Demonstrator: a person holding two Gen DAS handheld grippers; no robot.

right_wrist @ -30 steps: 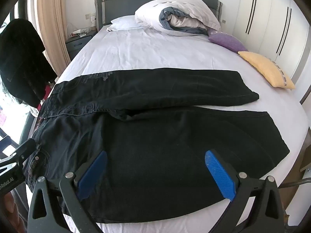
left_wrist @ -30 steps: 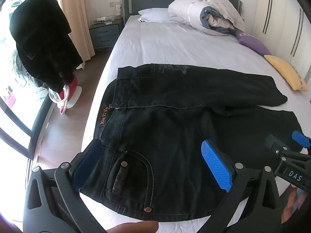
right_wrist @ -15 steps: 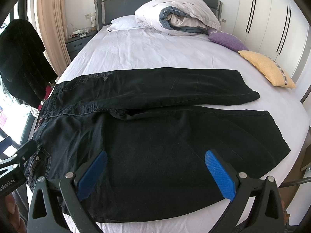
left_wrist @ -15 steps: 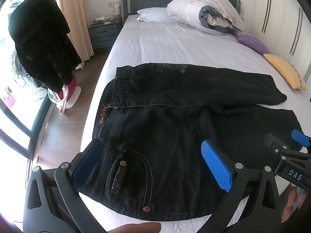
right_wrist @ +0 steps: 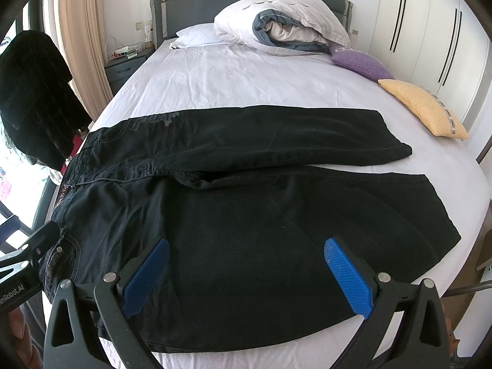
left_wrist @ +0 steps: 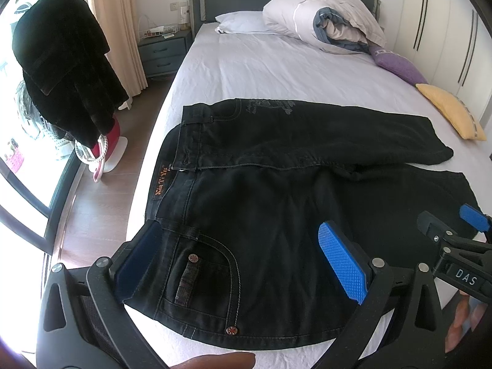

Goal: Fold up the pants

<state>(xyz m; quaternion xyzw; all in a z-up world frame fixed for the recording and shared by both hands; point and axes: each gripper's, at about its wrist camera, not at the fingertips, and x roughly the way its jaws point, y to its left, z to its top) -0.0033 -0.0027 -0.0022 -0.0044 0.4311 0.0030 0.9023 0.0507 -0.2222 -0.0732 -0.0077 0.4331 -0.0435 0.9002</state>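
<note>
On the white-sheeted bed the black pants lie spread flat, legs splayed, while the left gripper and right gripper hover with jaws wide apart, empty; best pinch waistband and near-leg edge together, lifting evenly.

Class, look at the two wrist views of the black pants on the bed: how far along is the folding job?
Done: the black pants lie spread flat across the bed, legs side by side, no fold made. In hand: the left gripper hovers open over the waist and pocket, the right gripper open over the near leg; neither grips cloth. Left: fold one leg onto the other, then fold along the length.
</note>
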